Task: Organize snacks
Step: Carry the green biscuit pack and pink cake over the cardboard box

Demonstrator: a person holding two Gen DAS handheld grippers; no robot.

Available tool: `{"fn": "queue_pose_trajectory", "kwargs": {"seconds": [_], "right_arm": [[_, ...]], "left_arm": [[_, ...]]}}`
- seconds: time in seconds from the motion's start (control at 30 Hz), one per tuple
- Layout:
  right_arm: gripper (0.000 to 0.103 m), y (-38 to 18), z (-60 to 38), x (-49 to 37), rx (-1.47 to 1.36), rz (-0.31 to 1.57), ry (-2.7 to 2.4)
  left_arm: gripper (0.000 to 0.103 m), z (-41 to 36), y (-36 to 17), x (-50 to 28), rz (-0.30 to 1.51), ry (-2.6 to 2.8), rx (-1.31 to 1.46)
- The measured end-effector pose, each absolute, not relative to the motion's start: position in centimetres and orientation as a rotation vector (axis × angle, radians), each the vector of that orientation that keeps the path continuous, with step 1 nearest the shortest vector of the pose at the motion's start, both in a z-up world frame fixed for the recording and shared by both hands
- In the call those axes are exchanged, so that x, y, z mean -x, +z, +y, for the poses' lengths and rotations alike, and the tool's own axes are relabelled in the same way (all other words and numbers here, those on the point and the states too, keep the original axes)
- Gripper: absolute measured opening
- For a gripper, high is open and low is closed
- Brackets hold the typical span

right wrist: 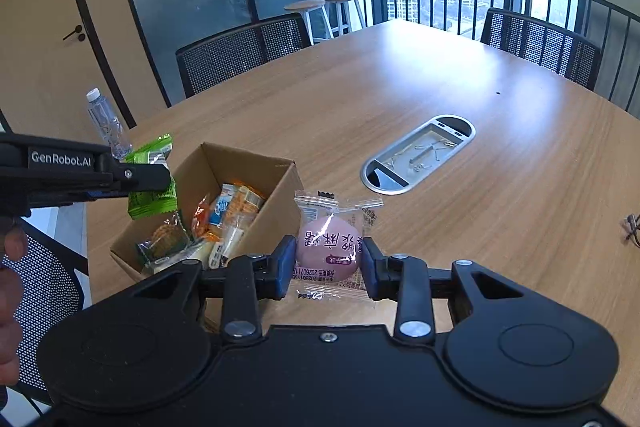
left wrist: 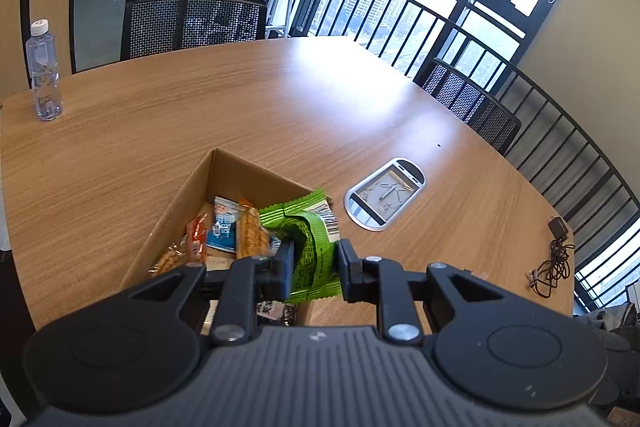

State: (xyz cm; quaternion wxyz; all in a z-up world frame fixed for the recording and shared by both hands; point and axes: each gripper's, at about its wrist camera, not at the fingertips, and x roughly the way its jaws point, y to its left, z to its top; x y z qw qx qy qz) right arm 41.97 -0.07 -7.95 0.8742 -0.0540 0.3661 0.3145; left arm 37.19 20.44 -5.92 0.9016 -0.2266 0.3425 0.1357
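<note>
While both tools are carrying snacks, the step in hand looks like dropping them into the box [right wrist: 224, 187] on the desk [right wrist: 460, 227]. The left tool [left wrist: 316, 263] is pinching a green packet [left wrist: 312, 247] over the box's near corner; it should be moving further in over the opening before its fingers spread, so the packet is not catching the wall. The right tool [right wrist: 329, 267] is pinching a clear-wrapped pink bun [right wrist: 328, 251] just right of the box, and should be waiting its turn. The left tool is reaching in level from the left, seen side-on; the right is pointing forward and down.
</note>
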Motion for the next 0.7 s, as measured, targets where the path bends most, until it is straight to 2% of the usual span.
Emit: {"fn": "queue_pose_trajectory", "kwargs": {"seconds": [0.7], "right_arm": [[0.034,-10.5,6.8,-44.3,0.117,0.811,0.747]], "left_arm": [[0.022,25.8,-9.4,-40.2,0.763,0.357,0.535]]}}
